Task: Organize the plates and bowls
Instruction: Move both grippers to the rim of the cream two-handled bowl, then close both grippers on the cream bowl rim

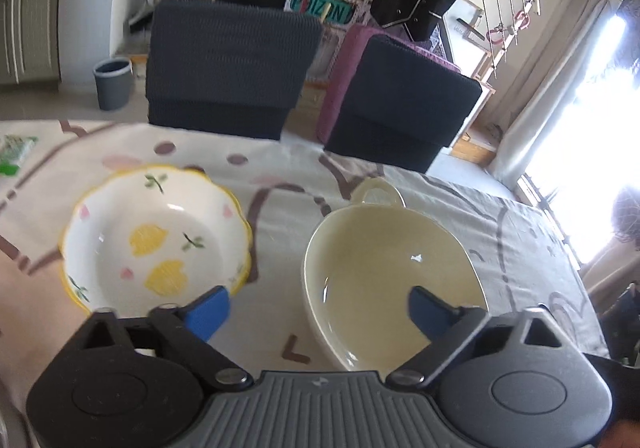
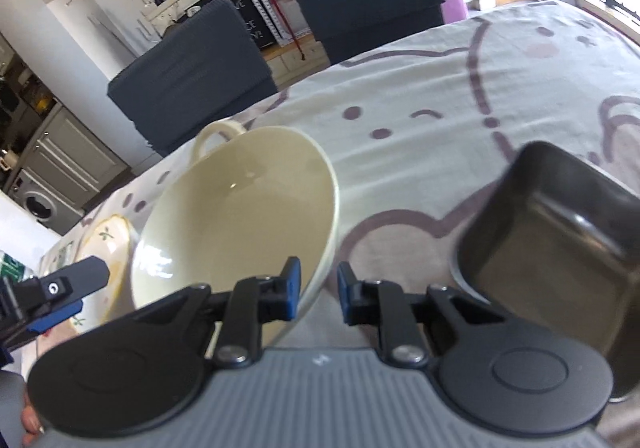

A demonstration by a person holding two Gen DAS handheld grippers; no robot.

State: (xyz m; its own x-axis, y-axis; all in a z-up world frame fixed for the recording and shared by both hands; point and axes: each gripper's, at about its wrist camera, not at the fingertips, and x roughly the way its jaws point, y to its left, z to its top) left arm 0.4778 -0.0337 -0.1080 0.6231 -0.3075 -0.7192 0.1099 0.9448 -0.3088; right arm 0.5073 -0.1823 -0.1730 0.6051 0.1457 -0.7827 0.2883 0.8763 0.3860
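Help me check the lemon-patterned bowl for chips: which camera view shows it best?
The left wrist view. There the lemon-patterned bowl sits whole on the tablecloth, its inside and scalloped yellow rim visible. The right wrist view catches only a sliver of it, behind the cream bowl.

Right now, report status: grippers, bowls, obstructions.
Left gripper open, poised between lemon bowl and cream bowl. Right gripper narrowed around cream bowl's near rim, grip unconfirmed. Dark square tin close beside right gripper.
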